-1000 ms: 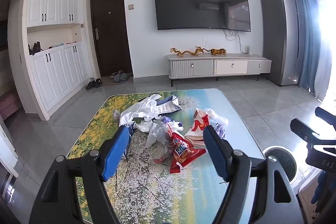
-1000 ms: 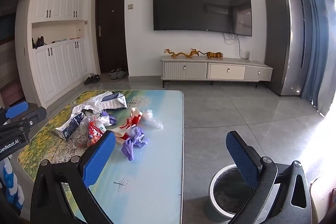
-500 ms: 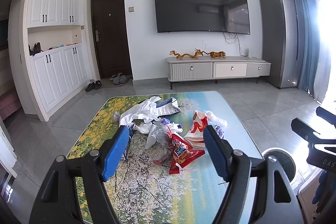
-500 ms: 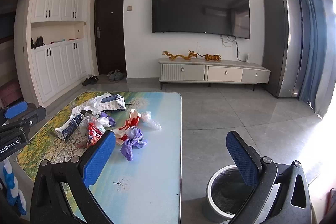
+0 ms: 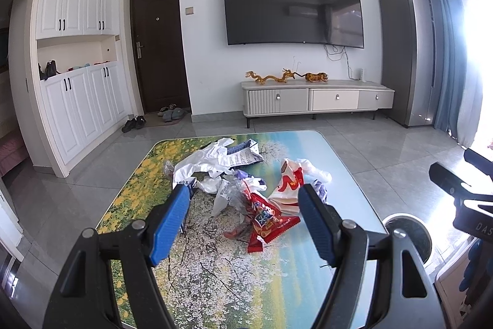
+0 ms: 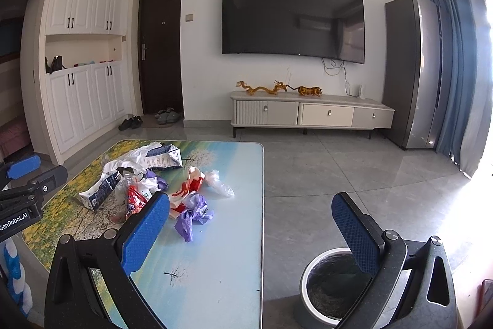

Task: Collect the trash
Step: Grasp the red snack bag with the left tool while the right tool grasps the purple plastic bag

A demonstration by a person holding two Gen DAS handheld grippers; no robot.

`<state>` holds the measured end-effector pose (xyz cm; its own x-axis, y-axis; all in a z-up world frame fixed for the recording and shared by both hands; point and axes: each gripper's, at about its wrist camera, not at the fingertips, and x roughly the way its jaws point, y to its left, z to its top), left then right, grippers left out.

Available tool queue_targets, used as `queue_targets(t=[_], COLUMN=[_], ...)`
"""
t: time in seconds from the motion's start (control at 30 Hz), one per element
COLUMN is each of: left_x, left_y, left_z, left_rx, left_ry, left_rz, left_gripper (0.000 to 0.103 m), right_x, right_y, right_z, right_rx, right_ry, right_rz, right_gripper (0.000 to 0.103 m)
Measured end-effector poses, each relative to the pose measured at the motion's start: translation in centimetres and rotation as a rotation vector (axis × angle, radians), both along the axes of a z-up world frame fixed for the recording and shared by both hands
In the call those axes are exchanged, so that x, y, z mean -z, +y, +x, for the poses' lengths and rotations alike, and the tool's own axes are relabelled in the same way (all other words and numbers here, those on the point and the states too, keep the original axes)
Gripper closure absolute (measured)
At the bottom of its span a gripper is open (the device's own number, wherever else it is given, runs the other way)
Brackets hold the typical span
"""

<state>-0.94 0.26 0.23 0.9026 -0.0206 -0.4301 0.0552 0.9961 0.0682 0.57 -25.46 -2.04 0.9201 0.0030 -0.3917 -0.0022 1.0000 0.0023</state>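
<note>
Crumpled wrappers and bags (image 5: 246,187) heaped together

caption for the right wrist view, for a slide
Open right gripper above table strewn with wrappers, bin beside it.

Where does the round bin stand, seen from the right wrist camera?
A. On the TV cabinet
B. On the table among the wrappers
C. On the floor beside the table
C: the round bin stands on the grey floor tiles, just right of the table edge.
</note>
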Motion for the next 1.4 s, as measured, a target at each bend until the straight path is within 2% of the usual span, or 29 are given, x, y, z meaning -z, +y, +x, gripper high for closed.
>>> queue_targets(t=[0.23,0.47,0.83,0.93,1.07,1.17,1.23,1.4], left_x=[-0.2,0.9,4.8,5.8,6.8,7.6,8.3,9.7], left_y=[1.0,1.7,1.3,1.0,0.4,-0.4,-0.8,-0.9], left_z=[0.3,1.4,4.2,5.7,8.2,10.1,11.4,13.7], left_rx=[-0.011,-0.013,0.080,0.092,0.094,0.103,0.109,0.090], left_ry=[-0.001,0.043,0.204,0.249,0.306,0.344,0.379,0.432], left_rz=[-0.027,-0.059,-0.123,-0.149,-0.172,-0.180,-0.196,-0.216], left_gripper=[0.031,0.031,0.032,0.032,0.033,0.041,0.052,0.056], right_x=[0.3,1.0,4.7,6.0,7.8,8.9,9.5,10.7], right_y=[-0.4,-1.1,-2.1,-2.1,-2.1,-2.2,-2.2,-1.6], right_z=[0.3,1.4,5.1,6.7,8.8,10.3,11.2,13.4], right_rx=[0.002,-0.013,-0.076,-0.112,-0.155,-0.174,-0.182,-0.219], right_ry=[-0.010,-0.007,0.106,0.145,0.198,0.231,0.248,0.284], right_rz=[0.014,0.050,0.140,0.160,0.181,0.192,0.197,0.195], right_gripper=[0.000,0.000,0.000,0.004,0.017,0.022,0.024,0.027])
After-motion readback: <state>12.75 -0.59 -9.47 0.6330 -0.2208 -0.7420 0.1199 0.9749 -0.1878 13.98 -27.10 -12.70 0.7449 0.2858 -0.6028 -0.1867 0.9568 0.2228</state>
